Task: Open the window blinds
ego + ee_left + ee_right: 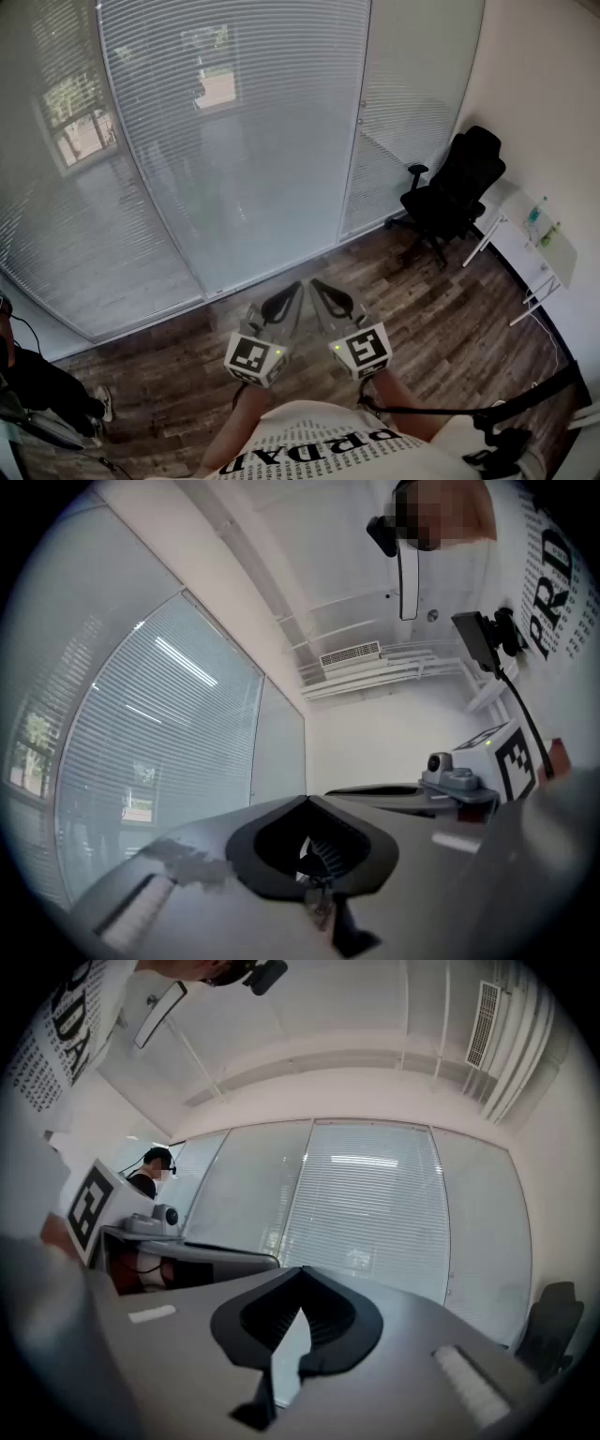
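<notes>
Dark wood-plank floor (pixel 422 319) and a glass wall frame an office rm. White horizontal window blinds (pixel 234 141) hang lowered full length over the panes, straight ahead of the person. A window w/ greenery shows dimly through the slats.

Foreground: the person, in a white printed T-shirt (pixel 309 445), holds both tools close to the chest. The left gripper (pixel 305 801) and right gripper (pixel 300 1271) sit just beside each other, both aimed toward the blinds but well apart from them. Neither touches the slats. The left gripper's jaws are pressed together tip to tip w/ nothing btwn them. The right gripper's jaws are likewise pressed together and pinch nothing.

At right, a black swivel office chair (pixel 455 192) stands in the corner near the blinds' far end. A white table (pixel 525 253) along the side wall, just beside the chair, carries a few small bottles. At the left edge a second person in dark clothing (pixel 33 384) stands near the glass. From the right gripper view the blinds sit dead ctr; from the left gripper view they spread across the left half.
</notes>
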Available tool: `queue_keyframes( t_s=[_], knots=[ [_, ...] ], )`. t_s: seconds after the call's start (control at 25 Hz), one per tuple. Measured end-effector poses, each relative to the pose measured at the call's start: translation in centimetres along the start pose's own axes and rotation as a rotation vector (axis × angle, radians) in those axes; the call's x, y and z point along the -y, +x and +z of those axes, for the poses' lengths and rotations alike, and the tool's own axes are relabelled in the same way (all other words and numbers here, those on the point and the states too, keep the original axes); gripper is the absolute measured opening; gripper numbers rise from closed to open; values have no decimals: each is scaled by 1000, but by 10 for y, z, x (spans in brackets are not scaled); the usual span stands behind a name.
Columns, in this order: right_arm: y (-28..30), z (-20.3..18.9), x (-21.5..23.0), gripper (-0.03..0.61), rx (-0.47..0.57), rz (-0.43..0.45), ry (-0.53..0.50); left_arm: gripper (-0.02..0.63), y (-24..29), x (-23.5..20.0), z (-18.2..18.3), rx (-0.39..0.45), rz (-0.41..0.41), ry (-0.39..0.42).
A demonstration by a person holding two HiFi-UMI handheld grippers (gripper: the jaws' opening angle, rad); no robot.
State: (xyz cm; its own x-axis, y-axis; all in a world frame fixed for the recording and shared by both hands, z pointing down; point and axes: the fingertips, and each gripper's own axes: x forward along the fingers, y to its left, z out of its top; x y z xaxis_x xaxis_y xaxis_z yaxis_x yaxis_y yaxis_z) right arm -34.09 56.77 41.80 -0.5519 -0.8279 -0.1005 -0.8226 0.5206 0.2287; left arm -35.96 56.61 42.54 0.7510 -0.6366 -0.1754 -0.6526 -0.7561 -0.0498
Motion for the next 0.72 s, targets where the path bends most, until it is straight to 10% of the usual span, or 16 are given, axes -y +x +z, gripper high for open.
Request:
queue_keyframes(
  t_s=[0.72],
  knots=[
    [-6, -1, -2, 8, 18, 6, 117, -5, -6, 3, 5, 15, 3, -28]
  ],
)
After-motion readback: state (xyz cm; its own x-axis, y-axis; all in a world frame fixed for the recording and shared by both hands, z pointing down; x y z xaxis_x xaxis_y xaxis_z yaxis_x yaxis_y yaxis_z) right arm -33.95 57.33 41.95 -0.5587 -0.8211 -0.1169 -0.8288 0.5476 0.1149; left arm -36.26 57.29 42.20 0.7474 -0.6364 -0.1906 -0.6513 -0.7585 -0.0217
